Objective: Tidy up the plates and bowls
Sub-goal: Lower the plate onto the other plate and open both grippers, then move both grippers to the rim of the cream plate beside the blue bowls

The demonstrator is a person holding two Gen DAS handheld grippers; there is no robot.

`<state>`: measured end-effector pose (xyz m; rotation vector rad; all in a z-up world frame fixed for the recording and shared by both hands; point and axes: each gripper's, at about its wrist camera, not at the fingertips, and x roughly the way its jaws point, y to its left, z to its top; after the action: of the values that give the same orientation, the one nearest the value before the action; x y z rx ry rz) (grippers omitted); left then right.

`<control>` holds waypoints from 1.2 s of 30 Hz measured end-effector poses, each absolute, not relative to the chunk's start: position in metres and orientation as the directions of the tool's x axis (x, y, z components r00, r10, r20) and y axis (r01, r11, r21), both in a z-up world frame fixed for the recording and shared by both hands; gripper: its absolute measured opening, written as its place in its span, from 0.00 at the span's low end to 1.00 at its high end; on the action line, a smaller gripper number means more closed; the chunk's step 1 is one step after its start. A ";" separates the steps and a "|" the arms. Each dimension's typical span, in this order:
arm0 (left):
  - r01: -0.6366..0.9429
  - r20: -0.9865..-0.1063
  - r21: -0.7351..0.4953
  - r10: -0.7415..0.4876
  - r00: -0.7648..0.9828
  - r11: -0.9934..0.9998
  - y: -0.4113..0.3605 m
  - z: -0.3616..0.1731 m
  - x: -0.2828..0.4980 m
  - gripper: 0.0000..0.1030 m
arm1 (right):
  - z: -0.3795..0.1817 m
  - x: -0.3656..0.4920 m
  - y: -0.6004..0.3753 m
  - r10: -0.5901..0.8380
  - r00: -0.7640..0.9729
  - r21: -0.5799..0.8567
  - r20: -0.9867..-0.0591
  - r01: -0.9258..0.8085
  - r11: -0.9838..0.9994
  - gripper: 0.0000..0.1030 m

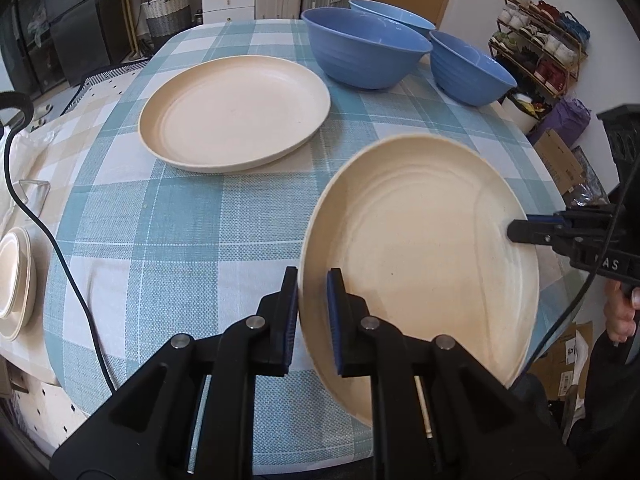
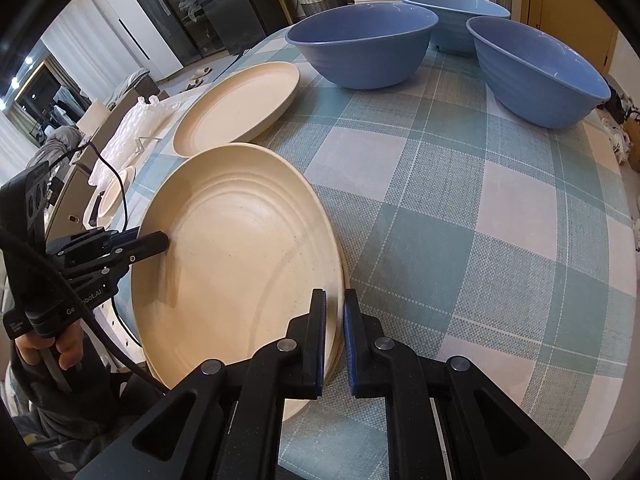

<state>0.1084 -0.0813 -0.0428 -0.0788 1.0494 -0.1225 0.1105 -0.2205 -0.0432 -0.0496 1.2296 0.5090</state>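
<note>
A cream plate (image 1: 416, 272) is held tilted above the counter (image 1: 180, 232) by both grippers at once, filling the lower right of the left wrist view and the lower left of the right wrist view. The left gripper (image 1: 313, 300) has its fingers clamped on the plate's near-left rim, one blue pad on each face. The right gripper (image 2: 334, 332) pinches the opposite rim the same way; in the left wrist view it enters from the right edge, with a hand (image 1: 620, 312) below it. A second cream plate (image 1: 234, 118) lies flat on the checked teal cloth, upper centre of the left wrist view, apart from the held one. Three blue bowls (image 1: 366, 48) stand upright together at the far side of the counter, behind that plate. At the left edge of the left wrist view sits a small stack of cream dishes (image 1: 14, 284), with a black cable (image 1: 60, 256) running past it.
</note>
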 end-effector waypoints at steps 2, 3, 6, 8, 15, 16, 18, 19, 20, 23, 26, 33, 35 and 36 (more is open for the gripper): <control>0.047 -0.854 -0.140 -0.145 0.500 0.989 -0.076 -0.042 0.109 0.11 | -0.044 0.111 -0.223 0.334 0.248 0.224 -0.910 -0.385 0.895 0.11; 0.039 -0.849 -0.153 -0.151 0.507 0.988 -0.072 -0.041 0.109 0.11 | -0.044 0.110 -0.225 0.347 0.245 0.239 -0.905 -0.383 0.892 0.11; 0.019 -0.846 -0.161 -0.148 0.512 0.987 -0.064 -0.038 0.110 0.20 | -0.040 0.109 -0.229 0.358 0.255 0.247 -0.898 -0.380 0.892 0.12; 0.005 -0.840 -0.167 -0.144 0.523 0.986 -0.058 -0.035 0.111 0.27 | -0.037 0.110 -0.233 0.363 0.266 0.252 -0.893 -0.374 0.893 0.17; -0.021 -0.823 -0.164 -0.125 0.555 0.986 -0.046 -0.030 0.112 0.70 | -0.028 0.115 -0.235 0.381 0.289 0.261 -0.878 -0.379 0.888 0.33; -0.020 -0.819 -0.173 -0.132 0.558 0.985 -0.044 -0.029 0.112 0.73 | -0.027 0.117 -0.233 0.384 0.289 0.263 -0.877 -0.380 0.887 0.35; -0.022 -0.815 -0.180 -0.137 0.562 0.984 -0.040 -0.028 0.114 0.73 | -0.025 0.119 -0.230 0.387 0.290 0.264 -0.875 -0.386 0.884 0.41; -0.022 -0.813 -0.181 -0.137 0.566 0.983 -0.038 -0.028 0.114 0.73 | -0.023 0.120 -0.228 0.388 0.293 0.262 -0.874 -0.388 0.883 0.47; -0.026 -0.812 -0.182 -0.136 0.568 0.983 -0.036 -0.028 0.115 0.73 | -0.022 0.121 -0.226 0.389 0.294 0.261 -0.873 -0.392 0.882 0.49; -0.045 -0.814 -0.174 -0.119 0.569 0.984 -0.029 -0.029 0.120 0.75 | -0.020 0.125 -0.218 0.400 0.291 0.264 -0.869 -0.411 0.873 0.50; -0.056 -0.814 -0.182 -0.118 0.569 0.982 -0.019 -0.030 0.126 0.77 | -0.018 0.130 -0.210 0.398 0.287 0.259 -0.871 -0.420 0.870 0.55; -0.072 -0.807 -0.189 -0.113 0.580 0.979 0.000 -0.028 0.134 0.94 | -0.007 0.145 -0.188 0.434 0.281 0.289 -0.856 -0.435 0.853 0.80; -0.069 -0.797 -0.208 -0.129 0.590 0.976 0.005 -0.027 0.136 0.98 | -0.006 0.151 -0.182 0.434 0.284 0.289 -0.855 -0.435 0.853 0.81; -0.069 -0.795 -0.216 -0.134 0.591 0.974 0.008 -0.027 0.138 0.98 | -0.005 0.154 -0.179 0.435 0.284 0.291 -0.854 -0.433 0.853 0.82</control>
<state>0.1379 0.0076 -0.0269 -0.2340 0.9400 -0.0381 0.1539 -0.1788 -0.0053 0.0026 1.1437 0.5804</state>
